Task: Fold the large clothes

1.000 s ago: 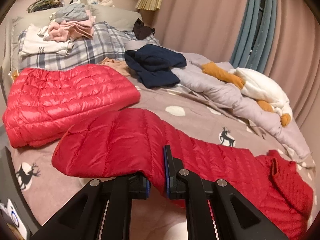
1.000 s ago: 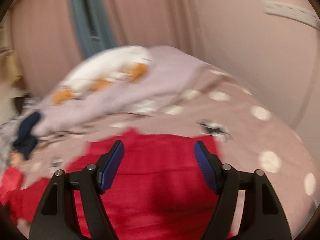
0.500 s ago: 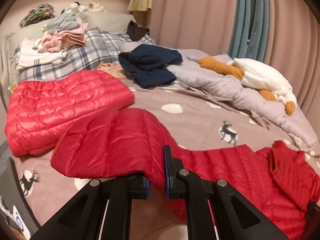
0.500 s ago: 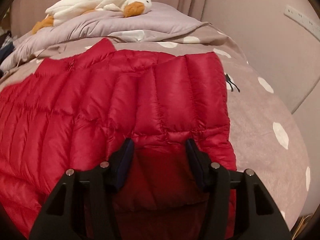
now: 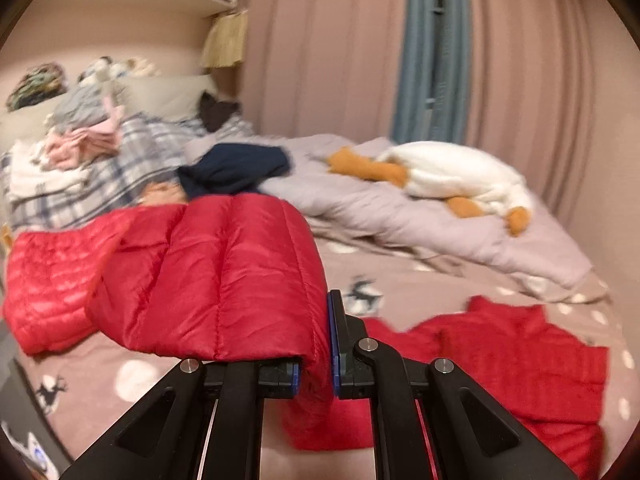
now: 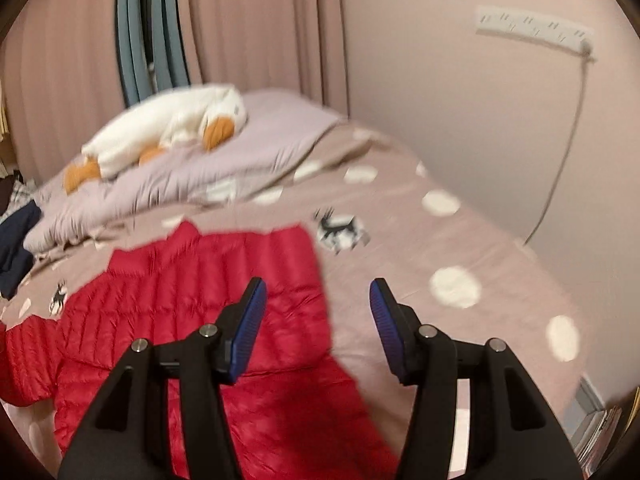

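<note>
A red quilted down jacket (image 5: pixel 500 356) lies on the bed. My left gripper (image 5: pixel 314 364) is shut on its sleeve (image 5: pixel 216 272), which is lifted and drapes to the left over the fingers. A second red down jacket (image 5: pixel 44 280) lies folded at the left. In the right wrist view the jacket body (image 6: pixel 192 320) lies flat below my right gripper (image 6: pixel 316 328), which is open and empty above the jacket's right edge.
The bed has a brown sheet with deer and dots (image 6: pixel 440 240). A grey duvet (image 5: pixel 400 216) with a white goose plush (image 5: pixel 460 176) lies at the far side. A navy garment (image 5: pixel 236 172) and a pile of clothes on plaid bedding (image 5: pixel 80 148) lie by the pillows.
My left gripper has lifted the sleeve higher above the bed. My right gripper has risen and pulled back off the jacket's hem, with its jaws wider apart and empty.
</note>
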